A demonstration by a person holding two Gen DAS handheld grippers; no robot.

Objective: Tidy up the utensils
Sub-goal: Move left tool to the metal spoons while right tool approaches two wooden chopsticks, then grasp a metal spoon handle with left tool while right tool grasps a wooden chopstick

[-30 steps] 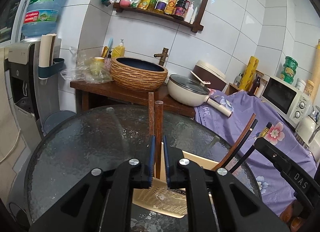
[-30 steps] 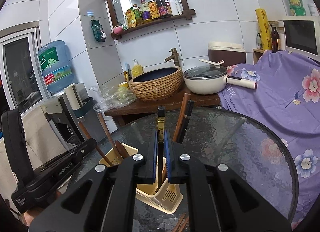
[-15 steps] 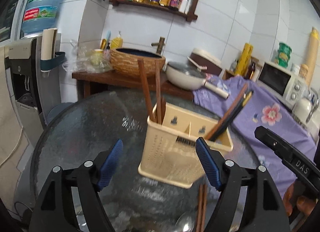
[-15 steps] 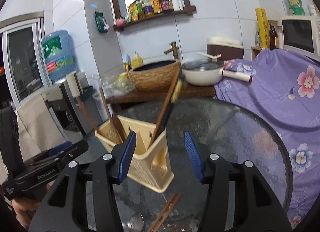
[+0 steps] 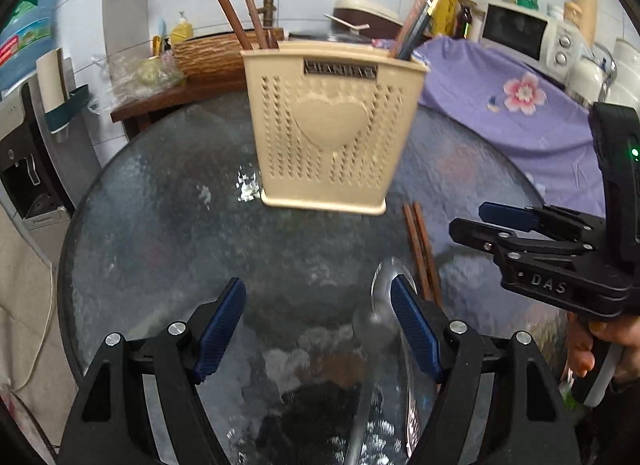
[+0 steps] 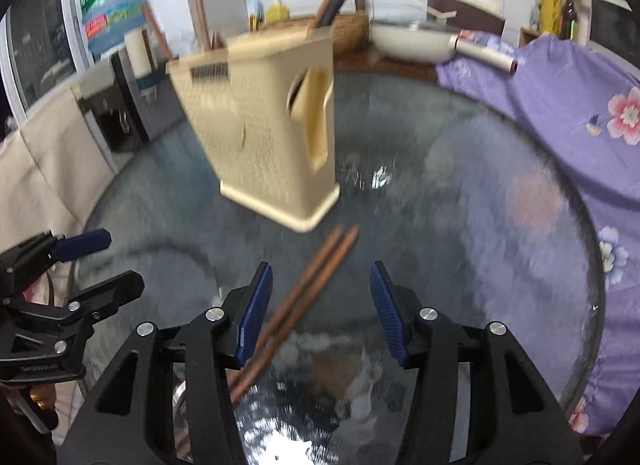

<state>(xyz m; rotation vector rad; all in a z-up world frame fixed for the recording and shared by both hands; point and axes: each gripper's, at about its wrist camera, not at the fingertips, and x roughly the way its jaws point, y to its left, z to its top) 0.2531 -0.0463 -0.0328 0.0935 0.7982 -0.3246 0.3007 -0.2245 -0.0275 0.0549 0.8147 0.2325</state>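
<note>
A beige perforated utensil holder (image 5: 328, 125) stands upright on the round glass table (image 5: 160, 225); it also shows in the right wrist view (image 6: 268, 137). Brown chopsticks (image 5: 236, 9) stand in its left side and darker chopsticks (image 5: 416, 25) in its right side. A loose pair of brown chopsticks (image 5: 420, 249) lies on the glass in front of the holder, and shows in the right wrist view (image 6: 308, 297). A metal spoon (image 5: 376, 309) lies beside them. My left gripper (image 5: 318, 329) is open and empty, low over the spoon. My right gripper (image 6: 320, 309) is open and empty, low over the loose chopsticks.
A wooden counter (image 5: 160, 101) with a woven basin (image 5: 212, 53) stands behind the table. A purple flowered cloth (image 5: 520, 105) covers the right side, with a microwave (image 5: 524, 41) on it. A water dispenser (image 5: 28, 137) stands at the left. A white pan (image 6: 412, 41) sits on the counter.
Both grippers let go of chopsticks into the holder, opened, drew back and dropped low toward the table's near side. The loose chopsticks and spoon have come into view.
</note>
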